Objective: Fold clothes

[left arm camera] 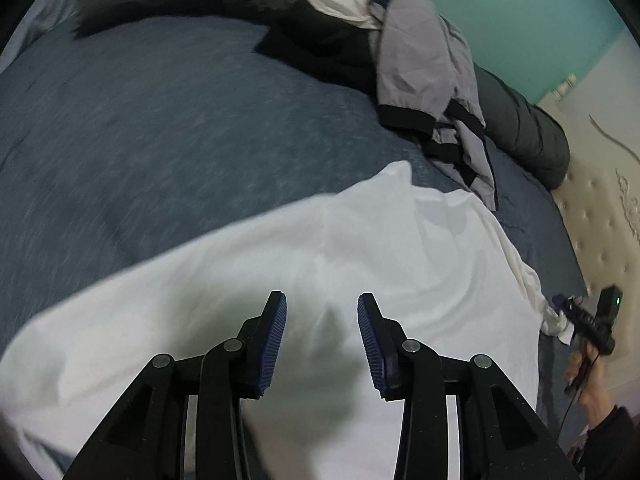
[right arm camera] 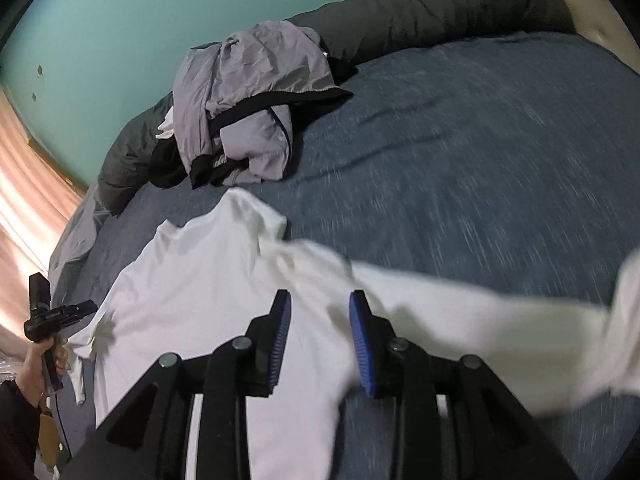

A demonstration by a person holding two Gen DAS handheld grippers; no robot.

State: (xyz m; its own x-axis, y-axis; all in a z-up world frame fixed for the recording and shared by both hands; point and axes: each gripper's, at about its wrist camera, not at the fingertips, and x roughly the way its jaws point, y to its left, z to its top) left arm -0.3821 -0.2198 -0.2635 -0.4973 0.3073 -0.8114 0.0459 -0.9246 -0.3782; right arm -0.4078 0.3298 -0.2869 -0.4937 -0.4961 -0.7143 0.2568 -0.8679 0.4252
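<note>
From the left wrist, the left gripper [left arm camera: 322, 308] hangs over a white shirt [left arm camera: 360, 248] spread on the blue bedspread [left arm camera: 160, 120]. Its jaws stand partly open with nothing between the blue pads, only cloth lying below. A grey jacket [left arm camera: 424, 68] is heaped further back against a dark duvet [left arm camera: 520, 120]. At the far right a hand [left arm camera: 592, 380] holds the other tool.

From the right wrist, the right gripper [right arm camera: 320, 308] is also partly open and empty, above the shirt [right arm camera: 192, 280], whose edge trails blurred toward the right. The jacket [right arm camera: 256, 80] lies beyond it, the other hand [right arm camera: 38, 368] at the left edge.
</note>
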